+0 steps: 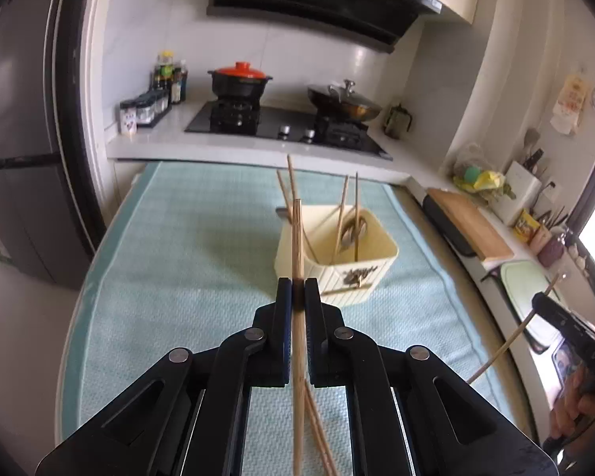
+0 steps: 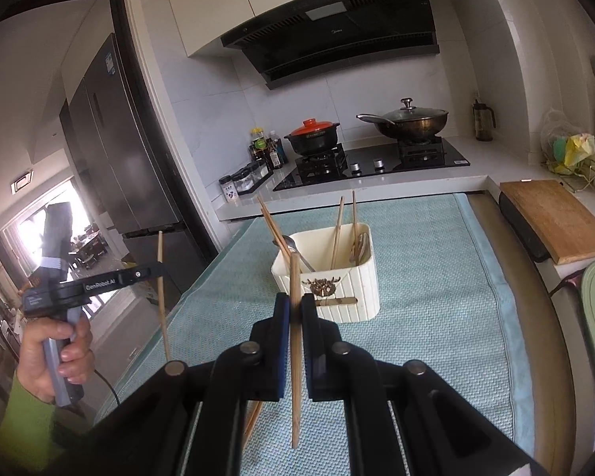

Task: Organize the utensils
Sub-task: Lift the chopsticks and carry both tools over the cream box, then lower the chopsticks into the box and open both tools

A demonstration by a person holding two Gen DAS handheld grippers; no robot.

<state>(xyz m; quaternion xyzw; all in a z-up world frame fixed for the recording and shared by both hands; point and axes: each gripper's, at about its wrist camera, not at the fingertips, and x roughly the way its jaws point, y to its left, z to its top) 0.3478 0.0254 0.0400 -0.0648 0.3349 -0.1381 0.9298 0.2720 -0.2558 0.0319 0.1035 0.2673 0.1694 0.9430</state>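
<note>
Chopsticks (image 1: 297, 261) clamped in left tongs (image 1: 297, 289), 1 chopstick (image 2: 294, 317) in right tongs (image 2: 295, 305), spoon (image 2: 293, 250) in holder (image 2: 349, 281) seen only from right

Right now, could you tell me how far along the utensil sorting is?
Partly done. Done: several chopsticks and spoons already stand in the cream holder. In hand: the left gripper and the right gripper are each shut on a chopstick, above the mat. Left: more chopsticks lie on the green mat under the left gripper.

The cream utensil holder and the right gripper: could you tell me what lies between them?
Only bare teal mat, in the right wrist view.
</note>
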